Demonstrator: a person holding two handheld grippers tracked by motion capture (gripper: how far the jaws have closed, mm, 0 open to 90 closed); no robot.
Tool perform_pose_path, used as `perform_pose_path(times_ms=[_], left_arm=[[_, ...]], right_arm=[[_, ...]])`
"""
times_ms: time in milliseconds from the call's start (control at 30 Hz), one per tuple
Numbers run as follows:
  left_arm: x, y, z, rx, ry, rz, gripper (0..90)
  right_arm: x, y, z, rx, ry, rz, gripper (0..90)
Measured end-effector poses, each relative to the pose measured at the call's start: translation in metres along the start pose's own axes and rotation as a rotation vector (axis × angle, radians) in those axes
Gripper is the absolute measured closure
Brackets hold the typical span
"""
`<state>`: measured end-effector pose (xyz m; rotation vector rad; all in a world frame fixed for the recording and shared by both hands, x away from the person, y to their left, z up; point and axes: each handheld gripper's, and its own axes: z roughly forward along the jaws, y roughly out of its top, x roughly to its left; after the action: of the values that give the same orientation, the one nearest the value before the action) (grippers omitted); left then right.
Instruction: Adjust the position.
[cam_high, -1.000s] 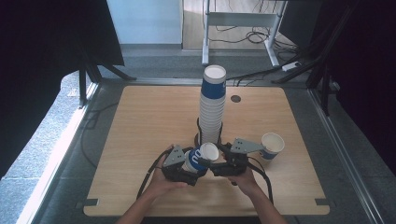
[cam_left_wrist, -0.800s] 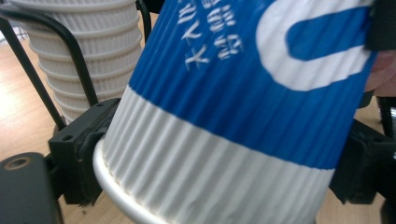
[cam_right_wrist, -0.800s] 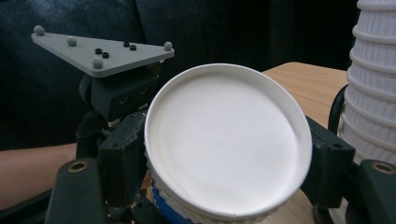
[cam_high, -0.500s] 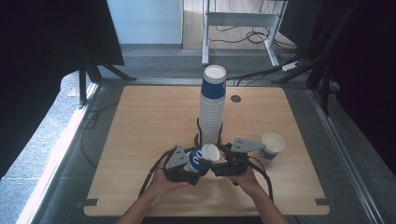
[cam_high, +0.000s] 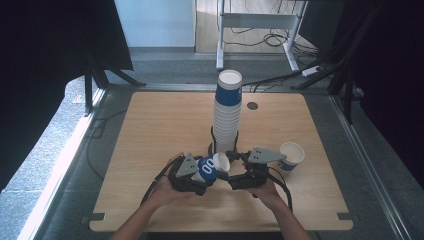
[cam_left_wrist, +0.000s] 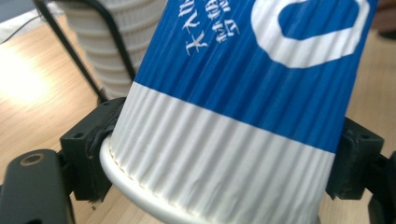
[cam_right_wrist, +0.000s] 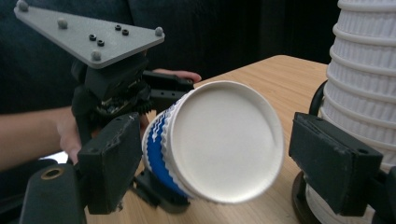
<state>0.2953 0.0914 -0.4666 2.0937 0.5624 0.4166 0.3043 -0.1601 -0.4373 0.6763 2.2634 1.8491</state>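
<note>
The left gripper's (cam_high: 200, 172) fingers (cam_left_wrist: 95, 149) pinch a blue and white paper cup (cam_high: 211, 167) by its ribbed sides, lying tilted just above the tabletop (cam_high: 150, 130). The right gripper's (cam_high: 235, 172) fingers (cam_right_wrist: 336, 161) have just been opening and stand spread, the cup's white end between them, untouched. Just behind rises a tall stack of cups (cam_high: 227, 112); another cup (cam_high: 291, 155) stands to the right.

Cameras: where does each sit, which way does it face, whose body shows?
High view: above the person's side, looking forward and down at the table; both forearms enter from below.
Left gripper view: on the left gripper, along jaws clamping the blue-and-white cup.
Right gripper view: on the right gripper, facing that cup's base, left hand behind.
Shared: cup, cup stack.
</note>
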Motion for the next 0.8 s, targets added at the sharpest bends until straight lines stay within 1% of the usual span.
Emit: perform_pose_path(times_ms=[33,67,100,133,233,300,467,533,600,633,667,733,767,800], left_arm=[[0.001,0.0,0.0,0.034,0.008,0.02,14.3],[0.001,0.001,0.0,0.051,0.007,0.03,14.3],[0.001,0.001,0.0,0.051,0.007,0.03,14.3],[0.0,0.002,0.0,0.088,0.009,0.055,14.3],[-0.002,0.004,0.0,0.132,0.017,0.096,14.3],[-0.002,0.006,0.001,0.148,0.01,0.108,14.3],[-0.004,0.008,0.002,0.17,0.011,0.131,14.2],[-0.003,0.008,0.001,0.173,0.013,0.138,14.2],[-0.004,0.009,0.001,0.17,0.006,0.141,14.2],[-0.004,0.009,0.001,0.17,0.006,0.141,14.1],[-0.004,0.01,0.0,0.169,0.0,0.151,14.1],[-0.005,0.012,-0.001,0.164,0.0,0.157,14.0],[-0.005,0.013,-0.001,0.167,0.0,0.163,13.9],[-0.005,0.013,-0.001,0.168,0.001,0.167,13.9]], right_arm=[[0.0,0.0,-0.001,0.016,-0.007,-0.016,17.7],[0.0,0.0,-0.001,0.023,-0.008,-0.023,17.6],[0.0,0.0,0.0,0.031,-0.009,-0.027,17.5],[0.0,0.0,0.0,0.039,-0.009,-0.027,17.3],[-0.001,-0.001,0.002,0.058,-0.005,-0.025,16.7],[-0.002,-0.002,0.004,0.072,0.0,-0.023,16.2],[-0.003,-0.005,0.008,0.102,0.012,-0.019,15.8],[-0.003,-0.007,0.01,0.117,0.019,-0.017,15.9],[-0.004,-0.008,0.012,0.135,0.023,-0.02,16.4],[-0.004,-0.008,0.012,0.135,0.023,-0.02,16.4],[-0.004,-0.009,0.013,0.147,0.031,-0.019,18.8],[-0.004,-0.01,0.014,0.147,0.041,-0.015,22.9],[-0.004,-0.01,0.014,0.147,0.055,-0.01,23.2],[-0.004,-0.01,0.015,0.146,0.055,-0.011,23.6]])
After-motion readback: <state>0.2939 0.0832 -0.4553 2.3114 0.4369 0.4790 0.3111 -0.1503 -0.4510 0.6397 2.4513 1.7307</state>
